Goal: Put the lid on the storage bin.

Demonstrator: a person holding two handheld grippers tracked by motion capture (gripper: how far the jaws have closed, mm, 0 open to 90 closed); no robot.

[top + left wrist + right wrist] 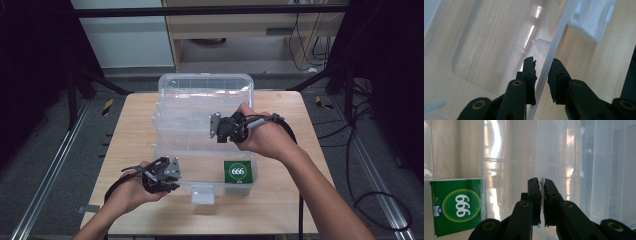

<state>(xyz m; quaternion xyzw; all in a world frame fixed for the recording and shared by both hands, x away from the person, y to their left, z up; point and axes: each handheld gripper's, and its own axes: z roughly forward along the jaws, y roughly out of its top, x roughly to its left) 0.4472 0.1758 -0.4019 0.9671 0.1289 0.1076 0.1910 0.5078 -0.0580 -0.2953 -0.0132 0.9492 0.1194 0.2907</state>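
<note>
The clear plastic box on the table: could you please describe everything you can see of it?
The clear plastic box is a see-through tiered organiser standing open in the middle of the wooden table, lid raised at the back and a latch tab at its front edge. A green box marked 666 lies in its front right corner. The left gripper straddles its front wall; the right gripper pinches a thin inner wall.
</note>
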